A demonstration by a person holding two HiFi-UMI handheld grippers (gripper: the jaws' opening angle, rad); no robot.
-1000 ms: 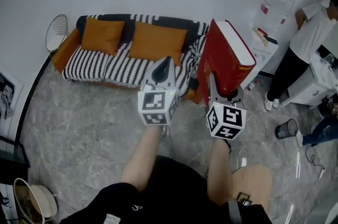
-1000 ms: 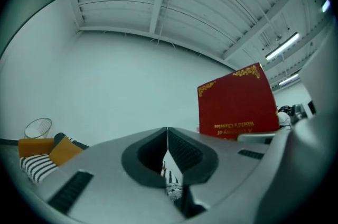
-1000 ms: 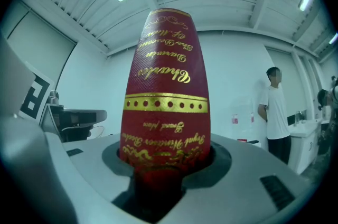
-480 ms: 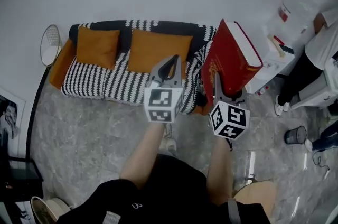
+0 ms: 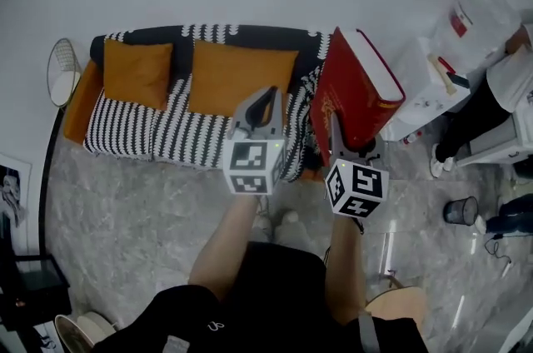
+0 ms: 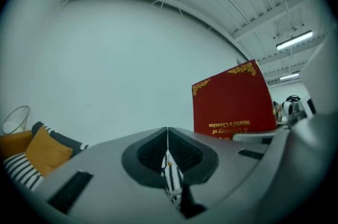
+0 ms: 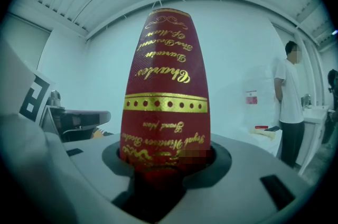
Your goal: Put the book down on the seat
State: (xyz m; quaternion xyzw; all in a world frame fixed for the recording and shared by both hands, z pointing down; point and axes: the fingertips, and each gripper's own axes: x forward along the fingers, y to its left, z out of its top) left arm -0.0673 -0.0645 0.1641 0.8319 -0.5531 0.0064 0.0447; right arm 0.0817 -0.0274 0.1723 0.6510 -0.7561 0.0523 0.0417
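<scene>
A thick red book (image 5: 356, 91) with gold lettering stands upright in my right gripper (image 5: 336, 129), which is shut on its lower end. In the right gripper view the book's spine (image 7: 166, 92) fills the gap between the jaws. The book hangs in the air in front of the right end of the black-and-white striped sofa (image 5: 158, 126), above the floor. My left gripper (image 5: 259, 105) is shut and empty, held beside the book in front of the sofa seat. In the left gripper view the closed jaws (image 6: 168, 148) point past the book's red cover (image 6: 235, 97).
Two orange cushions (image 5: 240, 80) lean on the sofa back. A white cabinet (image 5: 429, 85) and a person in a white shirt (image 7: 289, 102) are at the right. A dark bin (image 5: 460, 210), a wire basket (image 5: 60, 70) and a wooden stool (image 5: 401, 308) stand on the marble floor.
Both grippers and the book keep the same pose. The sofa has shifted slightly left in view and looks a little nearer; the person at the right has slid toward the frame edge.
</scene>
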